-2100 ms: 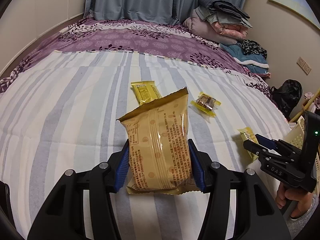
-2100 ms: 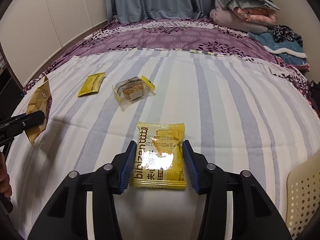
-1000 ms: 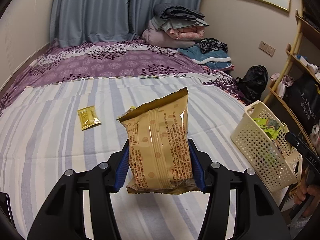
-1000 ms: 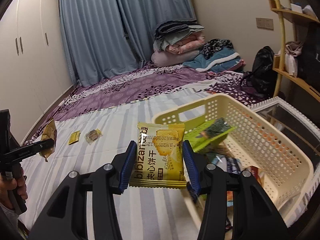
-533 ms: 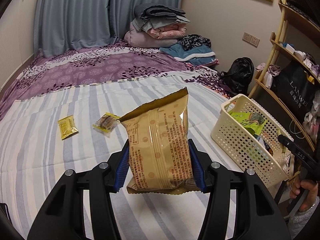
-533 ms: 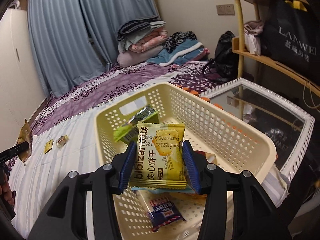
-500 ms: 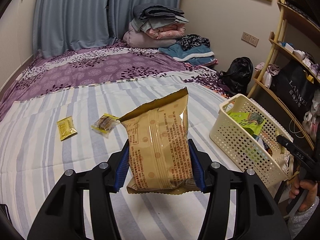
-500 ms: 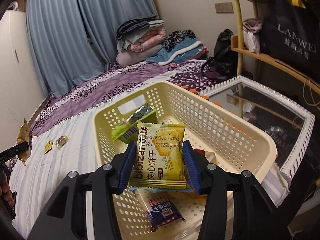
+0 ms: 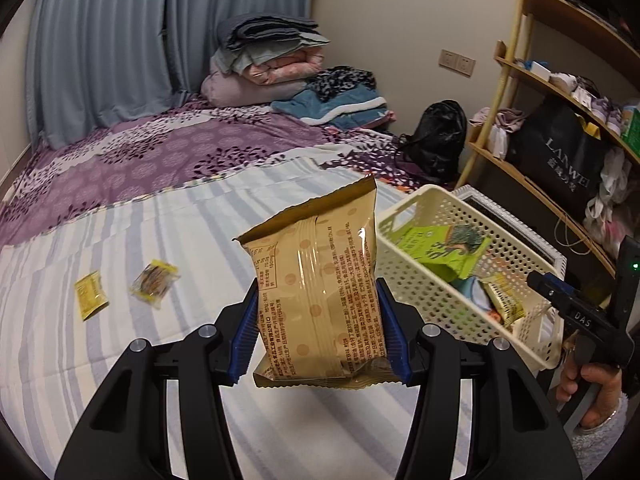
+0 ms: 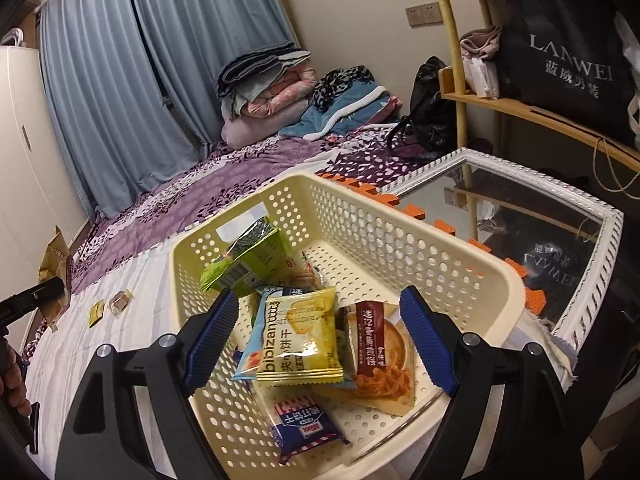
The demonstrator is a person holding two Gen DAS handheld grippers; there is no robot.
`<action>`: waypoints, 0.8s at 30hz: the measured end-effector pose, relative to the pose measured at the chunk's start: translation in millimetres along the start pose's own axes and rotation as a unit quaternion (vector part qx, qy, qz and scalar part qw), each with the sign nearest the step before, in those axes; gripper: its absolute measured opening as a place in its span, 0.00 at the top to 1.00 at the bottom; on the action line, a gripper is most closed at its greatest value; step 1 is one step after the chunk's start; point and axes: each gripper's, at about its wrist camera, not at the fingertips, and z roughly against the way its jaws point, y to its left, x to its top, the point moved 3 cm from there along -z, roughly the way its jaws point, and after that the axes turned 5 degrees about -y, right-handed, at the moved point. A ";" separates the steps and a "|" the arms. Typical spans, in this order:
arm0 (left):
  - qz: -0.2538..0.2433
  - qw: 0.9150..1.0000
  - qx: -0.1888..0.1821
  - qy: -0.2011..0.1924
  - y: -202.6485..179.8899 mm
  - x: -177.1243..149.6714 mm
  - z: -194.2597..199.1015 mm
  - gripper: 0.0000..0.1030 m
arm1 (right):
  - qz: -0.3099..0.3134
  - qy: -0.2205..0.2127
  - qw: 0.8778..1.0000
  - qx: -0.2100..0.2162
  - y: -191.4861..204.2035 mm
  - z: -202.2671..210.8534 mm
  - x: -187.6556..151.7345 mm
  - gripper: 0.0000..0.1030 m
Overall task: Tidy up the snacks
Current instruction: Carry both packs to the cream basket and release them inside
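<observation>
Right wrist view: yellow biscuit pack [image 10: 301,336] released into basket [image 10: 472,276], right gripper [image 10: 318,338] opening; left gripper [image 9: 318,334] clamping tan bag [image 9: 318,292] beside basket, two sweets [image 9: 154,282] left.

- Blue-grey curtains [image 9: 104,40] hang closed behind the bed [image 9: 120,240].
- Folded blankets [image 9: 268,60] are stacked at the bed's far end.
- A black bag [image 9: 438,136] sits by the wall.
- A wooden shelf [image 10: 532,112] carries a dark shopping bag [image 10: 568,60].
- A white-framed mirror [image 10: 532,216] lies flat beside the bed.
</observation>
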 end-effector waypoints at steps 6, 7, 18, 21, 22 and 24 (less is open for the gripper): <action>-0.026 0.999 -0.036 0.001 -40.9 14.9 -17.5 0.46 | 0.020 -0.019 1.000 -0.009 -0.3 7.1 1.0 0.20; -0.032 0.999 -0.039 0.002 -47.3 16.4 -21.3 0.46 | 0.022 -0.021 1.000 -0.010 -0.7 7.9 0.8 0.20; -0.065 0.993 -0.092 0.027 -110.6 29.7 -61.9 0.46 | 0.005 -0.028 0.999 -0.019 -20.8 14.4 0.8 0.20; -0.075 0.991 -0.108 0.034 -130.8 29.0 -70.7 0.46 | -0.001 -0.029 0.999 -0.021 -25.5 14.5 0.2 0.20; -0.078 0.990 -0.114 0.036 -137.1 28.3 -73.4 0.46 | -0.004 -0.029 0.999 -0.022 -27.5 14.7 0.1 0.20; -0.084 0.987 -0.128 0.043 -150.6 25.6 -79.0 0.46 | -0.008 -0.030 0.999 -0.024 -30.6 15.2 -0.6 0.20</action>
